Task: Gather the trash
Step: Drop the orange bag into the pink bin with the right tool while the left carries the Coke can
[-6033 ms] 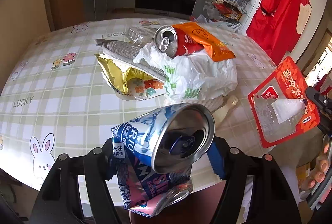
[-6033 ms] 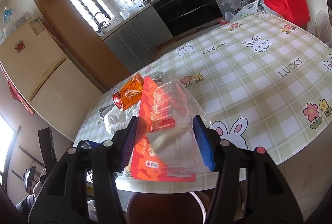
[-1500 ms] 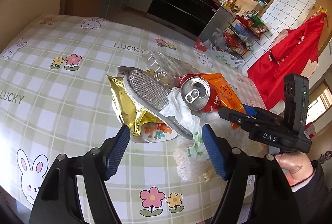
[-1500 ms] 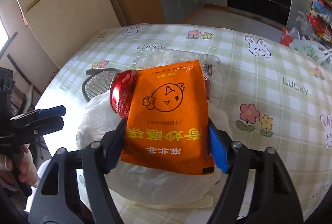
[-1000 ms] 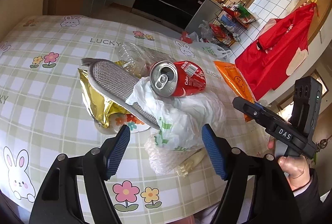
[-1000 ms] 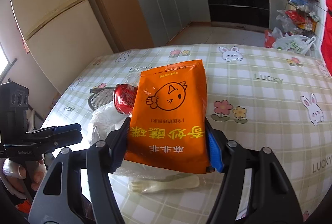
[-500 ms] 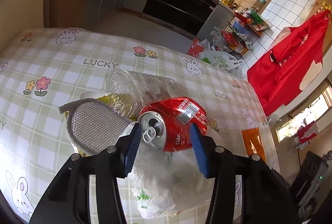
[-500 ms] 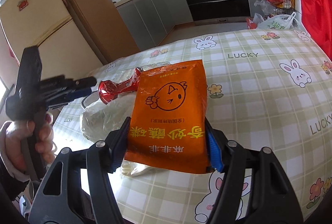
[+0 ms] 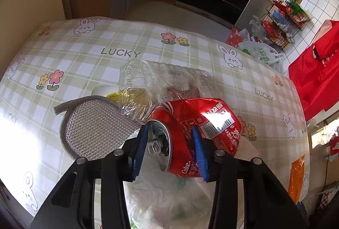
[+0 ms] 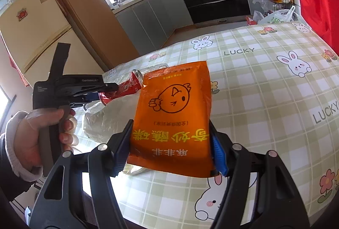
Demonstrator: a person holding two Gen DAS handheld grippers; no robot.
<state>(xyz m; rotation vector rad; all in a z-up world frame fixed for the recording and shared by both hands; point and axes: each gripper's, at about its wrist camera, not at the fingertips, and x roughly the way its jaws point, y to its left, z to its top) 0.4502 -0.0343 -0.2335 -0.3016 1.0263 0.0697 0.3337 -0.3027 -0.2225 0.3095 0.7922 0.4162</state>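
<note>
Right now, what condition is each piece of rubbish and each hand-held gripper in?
Red can: crushed, lying on its side on the white plastic bag.
Left hand-held gripper: jaws just closed in, pads on the red can.
Orange snack packet: flat, clamped off the table.
Right hand-held gripper: shut on the orange snack packet.
Clear plastic container: crumpled.
Grey mesh insole: lying flat.

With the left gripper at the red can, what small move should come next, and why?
Probably finish the squeeze, then lift. The left gripper has just been closing, its blue pads either side of the crushed red can, which lies on the white plastic bag. The right gripper already holds the orange packet.
</note>
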